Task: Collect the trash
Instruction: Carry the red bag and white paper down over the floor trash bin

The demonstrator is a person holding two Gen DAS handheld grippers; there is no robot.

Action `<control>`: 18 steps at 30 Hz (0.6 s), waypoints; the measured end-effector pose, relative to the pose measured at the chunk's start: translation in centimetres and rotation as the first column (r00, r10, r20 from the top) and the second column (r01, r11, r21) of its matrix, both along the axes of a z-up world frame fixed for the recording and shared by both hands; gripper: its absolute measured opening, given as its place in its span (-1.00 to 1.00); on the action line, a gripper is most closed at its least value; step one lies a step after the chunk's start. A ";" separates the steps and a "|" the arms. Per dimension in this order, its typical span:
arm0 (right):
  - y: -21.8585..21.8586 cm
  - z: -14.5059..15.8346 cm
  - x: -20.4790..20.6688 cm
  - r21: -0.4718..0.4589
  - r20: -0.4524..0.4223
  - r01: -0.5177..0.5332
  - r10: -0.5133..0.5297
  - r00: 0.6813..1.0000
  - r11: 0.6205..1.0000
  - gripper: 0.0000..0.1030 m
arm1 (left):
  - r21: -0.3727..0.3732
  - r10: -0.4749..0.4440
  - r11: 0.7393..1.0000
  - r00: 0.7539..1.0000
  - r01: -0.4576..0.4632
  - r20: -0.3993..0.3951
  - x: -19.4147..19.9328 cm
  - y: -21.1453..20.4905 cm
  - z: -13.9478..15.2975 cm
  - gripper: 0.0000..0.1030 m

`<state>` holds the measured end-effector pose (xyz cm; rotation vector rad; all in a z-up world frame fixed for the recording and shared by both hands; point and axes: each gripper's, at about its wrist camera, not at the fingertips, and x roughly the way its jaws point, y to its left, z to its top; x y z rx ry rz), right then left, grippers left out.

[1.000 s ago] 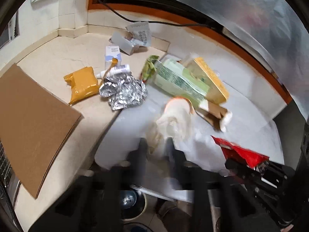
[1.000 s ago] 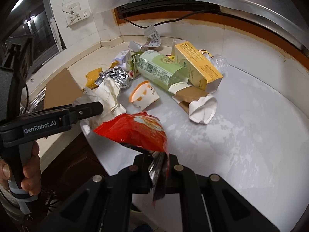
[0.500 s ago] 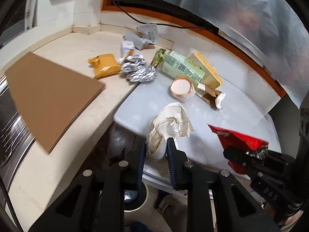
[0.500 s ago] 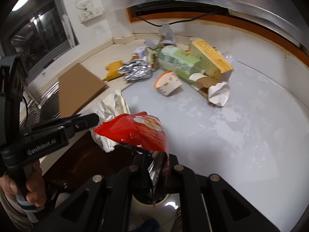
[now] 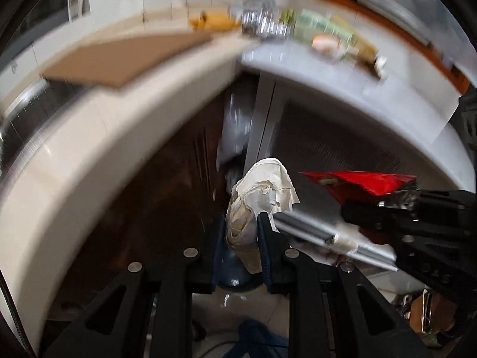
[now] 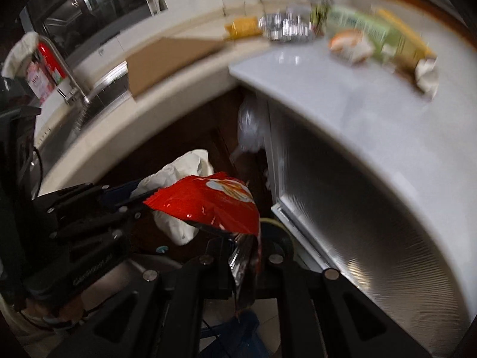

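My left gripper (image 5: 241, 222) is shut on a crumpled white paper wrapper (image 5: 262, 194), held below the counter edge in front of dark cabinets. In the right wrist view that wrapper (image 6: 179, 176) sits just left of a red snack bag (image 6: 208, 203), on which my right gripper (image 6: 243, 244) is shut. The red bag (image 5: 363, 183) and the right gripper also show at the right of the left wrist view. Under both grippers a round bin rim (image 6: 280, 229) shows. More trash stays blurred on the counter: foil (image 6: 286, 28), a green carton (image 6: 360, 29), a yellow packet (image 6: 241, 28).
A brown cardboard sheet (image 6: 170, 56) lies on the beige counter by a sink with a tap (image 6: 71, 74). A white appliance top (image 6: 357, 101) and its ribbed front (image 6: 372, 223) fill the right. A clear plastic bag (image 6: 249, 128) hangs in the gap. A hand (image 6: 44, 310) holds the left gripper.
Both grippers have dropped from above the counter to below its edge, carrying the wrapper and the red bag. The trash on the counter now sits far up and blurred.
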<state>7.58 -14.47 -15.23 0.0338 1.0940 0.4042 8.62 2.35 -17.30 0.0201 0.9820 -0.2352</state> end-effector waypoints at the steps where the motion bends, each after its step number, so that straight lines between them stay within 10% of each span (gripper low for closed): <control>1: 0.2 -1.7 0.2 0.003 -0.022 -0.003 0.003 1.000 1.000 -0.86 | 0.000 -0.002 1.000 1.000 0.002 -0.015 0.2 0.1 -1.2 -0.62; 18: 0.4 -20.0 4.2 -0.033 -0.242 0.049 -0.055 0.969 0.998 -0.81 | 0.037 -0.020 0.999 0.983 0.027 -0.182 5.8 -0.6 -17.6 -0.61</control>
